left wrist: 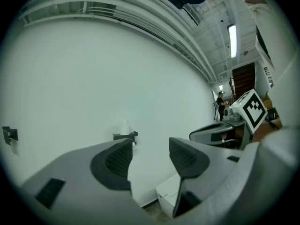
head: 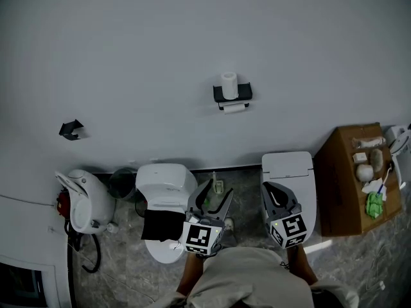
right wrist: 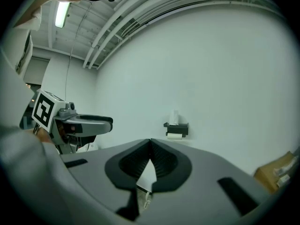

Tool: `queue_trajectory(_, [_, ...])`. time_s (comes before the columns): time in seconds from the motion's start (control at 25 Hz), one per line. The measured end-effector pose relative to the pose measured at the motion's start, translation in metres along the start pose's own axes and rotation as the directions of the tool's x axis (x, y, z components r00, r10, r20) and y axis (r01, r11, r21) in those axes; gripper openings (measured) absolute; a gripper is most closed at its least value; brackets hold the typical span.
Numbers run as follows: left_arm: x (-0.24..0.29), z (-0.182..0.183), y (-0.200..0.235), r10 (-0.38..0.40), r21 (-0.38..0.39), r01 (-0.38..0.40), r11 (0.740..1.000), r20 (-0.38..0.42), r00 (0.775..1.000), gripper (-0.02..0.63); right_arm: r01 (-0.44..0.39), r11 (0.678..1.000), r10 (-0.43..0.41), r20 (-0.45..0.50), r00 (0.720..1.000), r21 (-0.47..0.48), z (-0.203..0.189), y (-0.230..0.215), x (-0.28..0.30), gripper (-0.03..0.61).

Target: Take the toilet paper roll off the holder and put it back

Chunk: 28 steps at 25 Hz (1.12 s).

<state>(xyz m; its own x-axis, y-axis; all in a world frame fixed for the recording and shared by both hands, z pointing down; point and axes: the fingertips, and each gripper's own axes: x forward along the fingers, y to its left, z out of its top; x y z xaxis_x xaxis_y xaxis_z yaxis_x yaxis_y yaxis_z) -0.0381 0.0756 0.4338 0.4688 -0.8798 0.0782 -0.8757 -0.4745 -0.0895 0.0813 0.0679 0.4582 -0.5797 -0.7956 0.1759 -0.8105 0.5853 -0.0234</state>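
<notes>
A black toilet paper holder [head: 232,95] is fixed to the white wall, far ahead of both grippers. One white roll [head: 229,85] stands upright on its shelf, and a second roll [head: 234,107] hangs below it. My left gripper [head: 215,194] is open and holds nothing. In the left gripper view its jaws [left wrist: 151,144] stand apart, with the holder [left wrist: 125,135] small beyond the left jaw. My right gripper [head: 275,197] is shut and holds nothing. In the right gripper view its fingertips [right wrist: 150,142] meet, and the holder [right wrist: 176,127] shows above them to the right.
Two white toilets [head: 164,185] [head: 289,169] stand against the wall below the holder, the left one with a black cloth [head: 162,224] on it. A cardboard box [head: 350,172] with small items is at the right. A bin [head: 122,183] and a white appliance [head: 83,201] are at the left.
</notes>
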Motion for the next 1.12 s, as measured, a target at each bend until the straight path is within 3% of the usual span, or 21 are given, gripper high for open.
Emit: queue_trajectory(1.12, [0.08,-0.009,0.118,-0.101,-0.023,0.101,0.995,0.006,0.995,0.253,0.102,0.995,-0.102,-0.035,0.994,-0.001,0.021,-0.013,0.126,-0.003])
